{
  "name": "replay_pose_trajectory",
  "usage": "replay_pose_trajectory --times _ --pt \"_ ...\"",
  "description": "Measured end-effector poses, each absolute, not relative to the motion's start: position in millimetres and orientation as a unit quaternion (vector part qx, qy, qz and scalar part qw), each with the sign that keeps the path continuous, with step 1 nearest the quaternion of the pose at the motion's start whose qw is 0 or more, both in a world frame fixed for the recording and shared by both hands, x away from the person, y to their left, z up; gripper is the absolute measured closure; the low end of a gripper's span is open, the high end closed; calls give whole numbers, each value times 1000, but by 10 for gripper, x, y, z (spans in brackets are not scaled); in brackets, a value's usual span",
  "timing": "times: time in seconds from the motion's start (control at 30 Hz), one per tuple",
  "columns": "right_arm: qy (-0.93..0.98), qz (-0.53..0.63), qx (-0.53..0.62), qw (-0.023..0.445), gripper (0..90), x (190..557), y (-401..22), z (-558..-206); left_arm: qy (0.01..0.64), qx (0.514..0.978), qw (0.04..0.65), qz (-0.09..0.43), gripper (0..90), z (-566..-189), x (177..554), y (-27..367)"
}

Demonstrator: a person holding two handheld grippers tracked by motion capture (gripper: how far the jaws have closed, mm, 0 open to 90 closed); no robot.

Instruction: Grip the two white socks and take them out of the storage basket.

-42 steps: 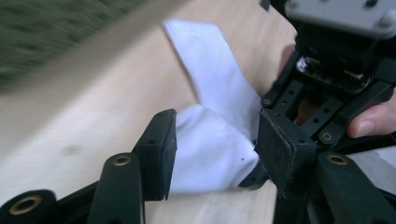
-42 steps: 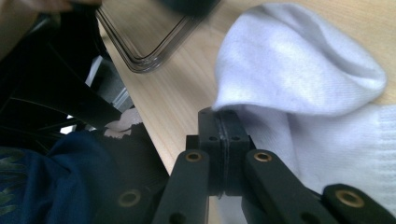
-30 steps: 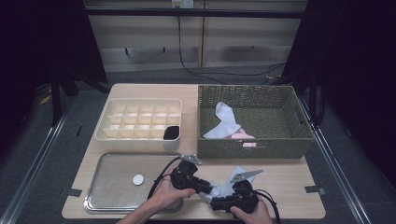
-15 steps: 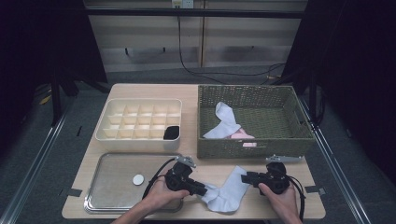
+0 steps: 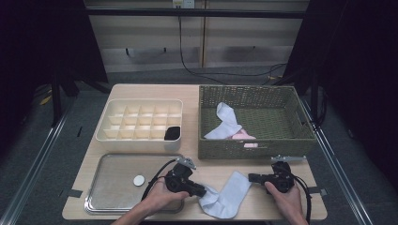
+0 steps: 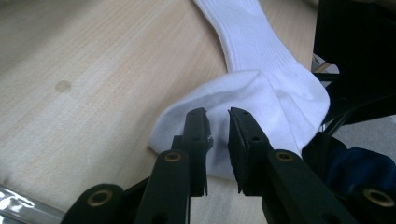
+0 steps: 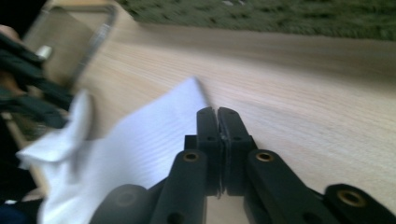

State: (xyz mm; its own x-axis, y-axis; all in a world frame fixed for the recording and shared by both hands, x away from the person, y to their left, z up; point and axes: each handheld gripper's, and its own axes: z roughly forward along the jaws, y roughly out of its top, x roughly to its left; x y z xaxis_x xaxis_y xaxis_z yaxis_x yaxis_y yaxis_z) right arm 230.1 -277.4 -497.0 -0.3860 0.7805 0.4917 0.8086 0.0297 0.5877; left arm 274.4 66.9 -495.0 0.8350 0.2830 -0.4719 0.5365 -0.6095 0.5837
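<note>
A white sock (image 5: 227, 197) lies stretched flat on the wooden table near its front edge, between my two grippers. My left gripper (image 5: 202, 191) points at the sock's foot end. In the left gripper view, my left gripper (image 6: 217, 116) has a narrow gap between its jaws, which have just been closing. The sock (image 6: 261, 88) shows under and behind them, not pinched. My right gripper (image 5: 251, 177) is at the sock's cuff end. In the right gripper view, my right gripper (image 7: 217, 114) is shut, jaws pressed together, with the sock (image 7: 140, 140) beside them and no cloth visibly caught.
A green wicker basket (image 5: 248, 152) behind the grippers holds another white sock (image 5: 225, 119) and a pink item (image 5: 241, 136). A cream divided box (image 5: 141, 119) has a black item (image 5: 172, 133) in one cell. A metal tray (image 5: 112, 192) holds a small white disc (image 5: 139, 180).
The right hand has moved right, away from the left gripper. The sock, earlier bunched and lifted between both grippers, now lies spread on the table. The right jaws have shut.
</note>
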Motion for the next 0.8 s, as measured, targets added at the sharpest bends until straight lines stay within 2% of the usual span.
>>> replay_pose_trajectory --times 0.27,0.3,0.6,0.63,0.67,0.8 --pt "-702 -456 -547 3 900 2135 -2917 -4814 240 877 383 -160 713 -4904 2761 675" --pt "-698 -457 -552 -10 900 2089 -2991 -4776 241 875 388 -161 684 -4892 2785 680" --pt "-666 -440 -599 -62 896 2054 -3400 -4789 253 866 401 -158 672 -4845 2820 719" --pt "-669 -432 -601 -72 877 2054 -3426 -4799 258 866 401 -152 672 -4833 2820 729" --pt "-656 -434 -613 -71 769 2040 -3461 -4807 261 861 408 -154 669 -4806 2834 764" --pt "-663 -439 -602 -71 733 2006 -3324 -4743 275 854 418 -144 611 -4715 2854 857"
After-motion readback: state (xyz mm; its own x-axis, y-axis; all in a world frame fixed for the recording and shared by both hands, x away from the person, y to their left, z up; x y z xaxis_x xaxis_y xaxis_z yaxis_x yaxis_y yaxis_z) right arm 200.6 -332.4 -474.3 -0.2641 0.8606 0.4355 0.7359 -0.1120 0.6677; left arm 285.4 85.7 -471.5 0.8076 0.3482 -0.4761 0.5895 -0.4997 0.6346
